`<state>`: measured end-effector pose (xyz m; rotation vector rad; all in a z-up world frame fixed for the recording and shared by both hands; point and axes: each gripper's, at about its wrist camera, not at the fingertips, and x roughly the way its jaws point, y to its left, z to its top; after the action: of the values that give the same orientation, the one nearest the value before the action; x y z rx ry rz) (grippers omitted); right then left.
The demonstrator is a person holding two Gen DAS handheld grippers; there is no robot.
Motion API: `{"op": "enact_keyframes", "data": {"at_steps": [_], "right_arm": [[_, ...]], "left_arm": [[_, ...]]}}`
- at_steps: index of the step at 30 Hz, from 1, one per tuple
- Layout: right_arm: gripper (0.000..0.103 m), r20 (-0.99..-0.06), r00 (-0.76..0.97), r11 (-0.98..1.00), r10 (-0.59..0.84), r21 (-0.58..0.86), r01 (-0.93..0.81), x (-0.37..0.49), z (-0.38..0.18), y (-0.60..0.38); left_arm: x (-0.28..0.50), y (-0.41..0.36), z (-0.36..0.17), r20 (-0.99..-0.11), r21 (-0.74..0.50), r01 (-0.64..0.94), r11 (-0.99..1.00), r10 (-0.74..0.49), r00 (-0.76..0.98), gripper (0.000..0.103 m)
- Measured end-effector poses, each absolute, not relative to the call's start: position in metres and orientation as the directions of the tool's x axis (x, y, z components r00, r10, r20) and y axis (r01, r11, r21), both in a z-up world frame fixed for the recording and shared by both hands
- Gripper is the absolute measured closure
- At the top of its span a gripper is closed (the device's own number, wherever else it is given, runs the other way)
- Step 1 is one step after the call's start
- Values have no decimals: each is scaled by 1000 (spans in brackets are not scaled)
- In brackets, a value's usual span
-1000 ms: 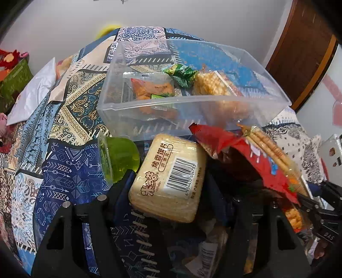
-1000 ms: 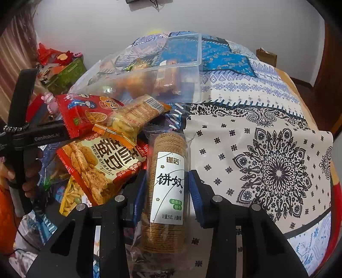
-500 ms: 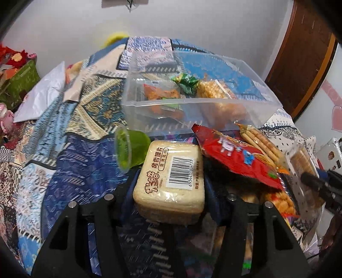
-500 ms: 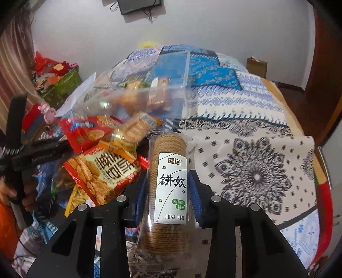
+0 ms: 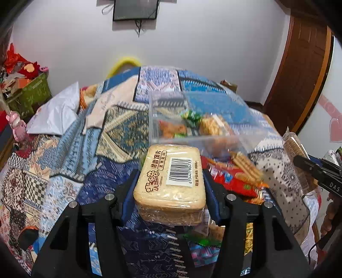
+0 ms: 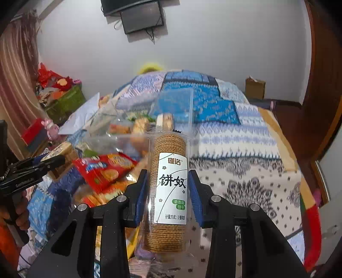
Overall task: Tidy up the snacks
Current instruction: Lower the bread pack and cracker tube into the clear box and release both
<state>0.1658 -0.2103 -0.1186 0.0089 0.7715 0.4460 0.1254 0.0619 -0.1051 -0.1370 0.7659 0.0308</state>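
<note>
blurring softens the clear plastic bin (image 5: 192, 119) on the bed, so the snacks inside read only as orange, green and yellow shapes. the loose pile near it is smeared too: a red packet (image 5: 233, 181) and a sleeve of long crackers (image 5: 245, 164) are all that can be made out. the patchwork quilt (image 5: 64, 149) covers the bed, with a white wall, a wall screen (image 5: 135, 9) and a brown door (image 5: 303, 70) beyond. the left gripper (image 5: 170, 186) is raised above the quilt, its jaws pressed against both sides of a wrapped toast pack (image 5: 171, 181), barcode up. the right gripper (image 6: 168, 190) holds a round biscuit tube (image 6: 170, 188) lengthwise, jaws closed on its sides, above the white patterned part of the quilt, right of the pile.
</note>
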Motion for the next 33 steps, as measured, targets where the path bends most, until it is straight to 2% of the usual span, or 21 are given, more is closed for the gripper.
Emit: {"op": "enact_keyframes", "data": {"at_steps": [15, 24, 33], "right_arm": [[69, -561, 708, 896, 429, 162, -414, 202, -73, -182], [69, -544, 723, 897, 426, 148, -417, 237, -66, -163], [69, -589, 694, 899, 414, 146, -413, 271, -84, -146]], "left_arm": [[168, 53, -58, -596, -120, -29, 992, -48, 802, 48], [222, 48, -68, -621, -122, -28, 992, -54, 782, 48], [267, 45, -102, -676, -128, -39, 991, -58, 735, 48]]}}
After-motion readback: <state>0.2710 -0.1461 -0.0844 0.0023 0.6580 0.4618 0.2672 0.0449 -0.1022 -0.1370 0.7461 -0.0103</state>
